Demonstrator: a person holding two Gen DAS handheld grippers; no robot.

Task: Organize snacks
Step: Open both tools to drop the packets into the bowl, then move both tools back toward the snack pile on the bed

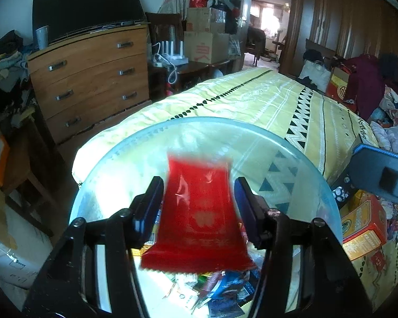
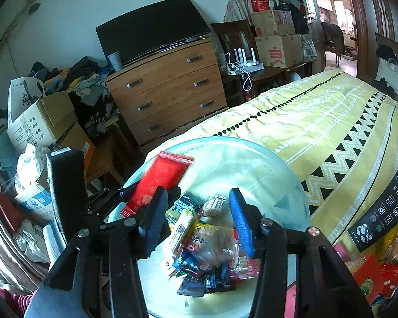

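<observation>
Red snack packet (image 1: pixel 199 212), blurred, centre frame between the spread left claw (image 1: pixel 199 206), above glass bowl (image 1: pixel 114 153) of mixed snacks (image 2: pixel 201 243) on the yellow bed (image 1: pixel 252 98); right claw (image 2: pixel 196 220) spread, empty, over bowl.

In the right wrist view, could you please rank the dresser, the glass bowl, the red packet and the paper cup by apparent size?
1. Glass bowl, though nearness enlarges it
2. Dresser
3. Red packet
4. Paper cup

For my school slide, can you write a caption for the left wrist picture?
Red snack packet between the left gripper's jaws, above a glass bowl of snacks on the bed.
</observation>
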